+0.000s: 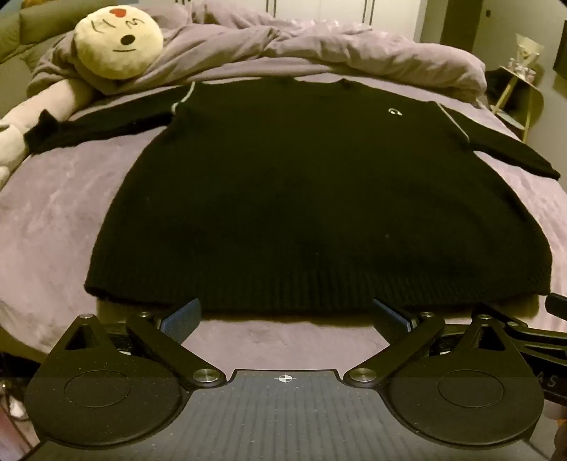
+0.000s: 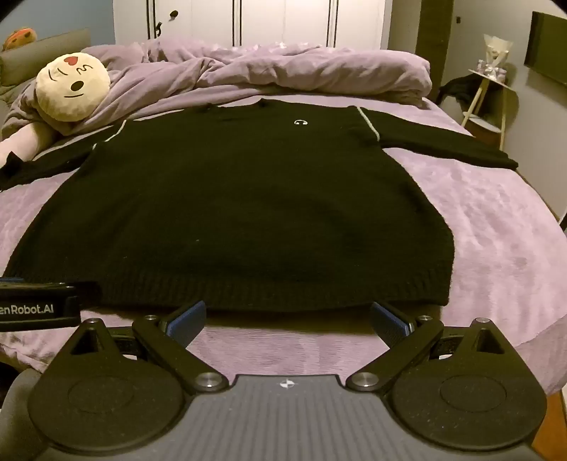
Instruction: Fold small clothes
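Observation:
A black knit sweater (image 1: 312, 198) lies flat and face up on the purple bed (image 1: 53, 220), sleeves spread to both sides, a small white logo on the chest. My left gripper (image 1: 287, 319) hovers open just short of the ribbed hem, nothing between its blue pads (image 1: 180, 321). In the right wrist view the same sweater (image 2: 241, 205) fills the middle. My right gripper (image 2: 288, 321) is open too, its pads (image 2: 187, 321) close to the hem with nothing between them. The left gripper's body (image 2: 35, 306) shows at the left edge of that view.
A bunched purple duvet (image 1: 319, 49) lies across the head of the bed. A round cream emoji pillow (image 1: 118, 44) and a pale plush toy (image 1: 14, 134) sit at the far left. A small side table (image 2: 490, 95) stands right of the bed, before white wardrobe doors (image 2: 283, 21).

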